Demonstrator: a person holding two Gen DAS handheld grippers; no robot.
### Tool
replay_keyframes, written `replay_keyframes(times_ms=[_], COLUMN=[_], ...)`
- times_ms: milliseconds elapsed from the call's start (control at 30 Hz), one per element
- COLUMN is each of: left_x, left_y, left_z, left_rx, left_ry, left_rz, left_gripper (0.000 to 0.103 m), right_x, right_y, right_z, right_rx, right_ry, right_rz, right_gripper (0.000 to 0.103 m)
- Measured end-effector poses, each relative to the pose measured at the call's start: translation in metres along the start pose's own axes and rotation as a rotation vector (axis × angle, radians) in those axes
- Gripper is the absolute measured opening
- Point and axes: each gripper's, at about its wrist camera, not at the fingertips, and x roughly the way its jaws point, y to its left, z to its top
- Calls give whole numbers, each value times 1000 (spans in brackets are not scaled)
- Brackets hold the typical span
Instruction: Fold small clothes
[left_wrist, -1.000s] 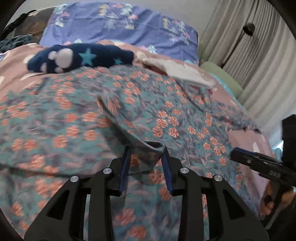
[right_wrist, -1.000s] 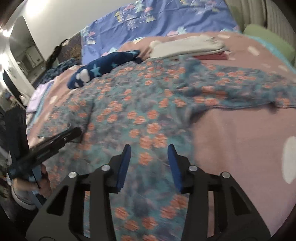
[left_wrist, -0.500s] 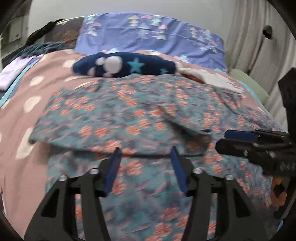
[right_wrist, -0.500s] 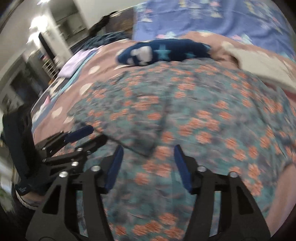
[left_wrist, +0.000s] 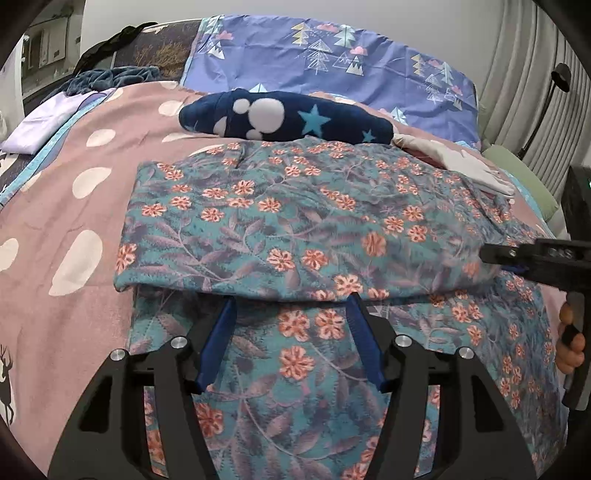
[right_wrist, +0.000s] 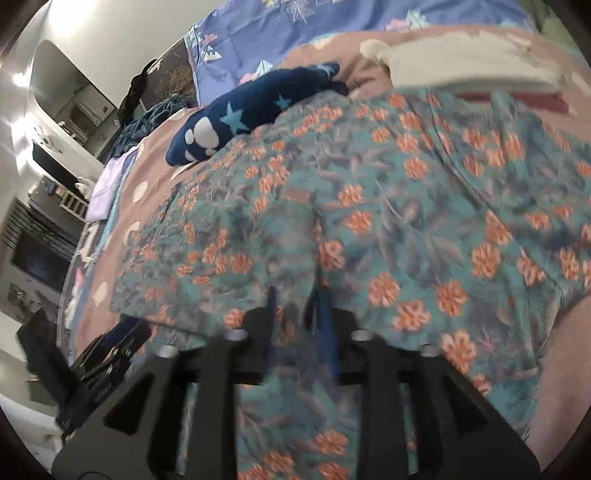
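Observation:
A teal garment with orange flowers (left_wrist: 295, 229) lies spread on the bed, with a folded-over layer whose near edge crosses just beyond my left fingertips. My left gripper (left_wrist: 291, 302) is open and empty at that folded edge. My right gripper (right_wrist: 295, 291) has its fingers close together on a fold of the same garment (right_wrist: 369, 221); the view is blurred. The right gripper also shows at the right edge of the left wrist view (left_wrist: 532, 258), and the left gripper shows at the lower left of the right wrist view (right_wrist: 110, 350).
A navy star-patterned fleece item (left_wrist: 280, 118) lies behind the garment. A folded pale cloth (left_wrist: 465, 166) lies at the back right. A purple-blue pillow (left_wrist: 332, 62) and grey curtains (left_wrist: 535, 74) are behind. The pink spotted bedsheet (left_wrist: 74, 221) extends left.
My left gripper let go of the garment fold and opened wide, backing off. My right gripper swung left onto the garment and its fingers closed on a fold.

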Motion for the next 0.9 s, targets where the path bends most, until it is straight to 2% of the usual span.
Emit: replay_keyframes(times_ms=[67, 233, 267, 300, 333, 400, 500, 567, 600, 667, 700, 733, 800, 900], left_x=[0, -10, -12, -15, -17, -19, -19, -17, -15, -11, -9, -6, -4, -1], left_y=[0, 12, 17, 24, 29, 44, 63, 72, 74, 74, 72, 69, 63, 59], left_z=[-1, -5, -5, -5, -5, -4, -4, -3, -2, 0, 1, 2, 3, 7], left_rx=[6, 16, 16, 11, 5, -14, -36, -43, -46, -42, -35, -23, -3, 20], left_ry=[2, -2, -7, -16, -21, -25, -8, 8, 13, 18, 22, 25, 23, 23], left_rz=[17, 104, 118, 147, 173, 232, 269, 274, 269, 263, 262, 261, 260, 267], left_gripper=[62, 62, 66, 71, 71, 72, 72, 73, 74, 75, 75, 75, 75, 75], right_x=[1, 20, 30, 35, 41, 45, 0, -32, -43, -41, -35, -27, -22, -28], right_y=[-2, 5, 10, 13, 18, 27, 31, 27, 21, 7, -2, -14, -29, -38], right_z=[-1, 14, 20, 22, 23, 27, 35, 43, 48, 54, 56, 55, 49, 39], right_rx=[-7, -63, -71, -83, -110, -136, -125, -129, -143, -160, -148, -120, -74, -39], right_ry=[6, -20, -24, -26, -27, -7, -168, -271, -306, -290, -257, -206, -186, -223], right_rz=[22, 15, 12, 8, -4, -3, 17, -40, -112, -190, -220, -240, -252, -242], right_gripper=[42, 53, 53, 38, 9, 5, 5, 6, 7, 19, 43, 53, 53, 53])
